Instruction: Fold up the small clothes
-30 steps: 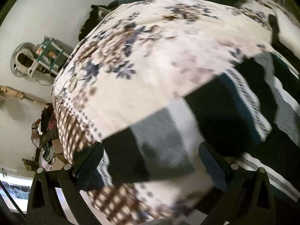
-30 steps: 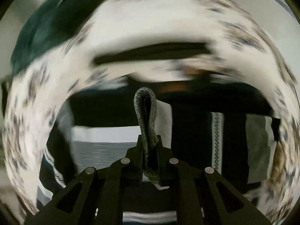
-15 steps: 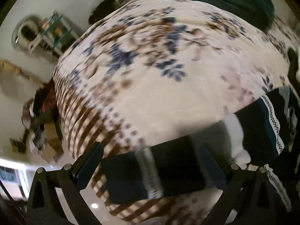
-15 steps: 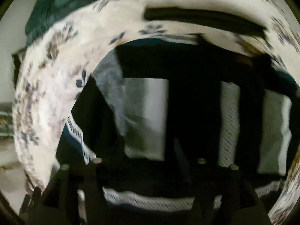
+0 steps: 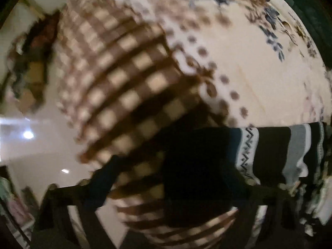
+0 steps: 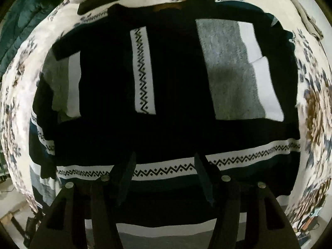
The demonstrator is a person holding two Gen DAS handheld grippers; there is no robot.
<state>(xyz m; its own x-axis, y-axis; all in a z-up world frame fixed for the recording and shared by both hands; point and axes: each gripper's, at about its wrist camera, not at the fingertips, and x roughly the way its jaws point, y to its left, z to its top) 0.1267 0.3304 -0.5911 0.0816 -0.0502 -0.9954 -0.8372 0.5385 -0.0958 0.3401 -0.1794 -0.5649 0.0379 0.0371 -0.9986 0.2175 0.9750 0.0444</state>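
Note:
A black sweater (image 6: 176, 72) with grey, white and zigzag bands lies spread flat on a floral bedspread (image 6: 311, 103). My right gripper (image 6: 165, 178) points straight down over its lower zigzag band, open, with nothing between the fingers. In the left wrist view, the sweater's black end (image 5: 197, 166) lies at the checked border (image 5: 124, 72) of the bedspread. My left gripper (image 5: 169, 180) hangs over that end and its jaws are closing. The black cloth sits between them, close to the right finger (image 5: 234, 178). The left finger (image 5: 103, 180) stands apart from the cloth. The view is blurred.
A dark teal blanket (image 6: 20, 20) lies bunched at the bed's far side. Pale shiny floor (image 5: 41, 149) shows past the bed's edge, with dark clutter (image 5: 31, 62) standing on it. More cloth (image 5: 317, 207) lies at the lower right in the left wrist view.
My right gripper let go of a grey knitted edge and opened over the sweater. My left gripper swept to the checked border, dropped lower, and its jaws narrowed.

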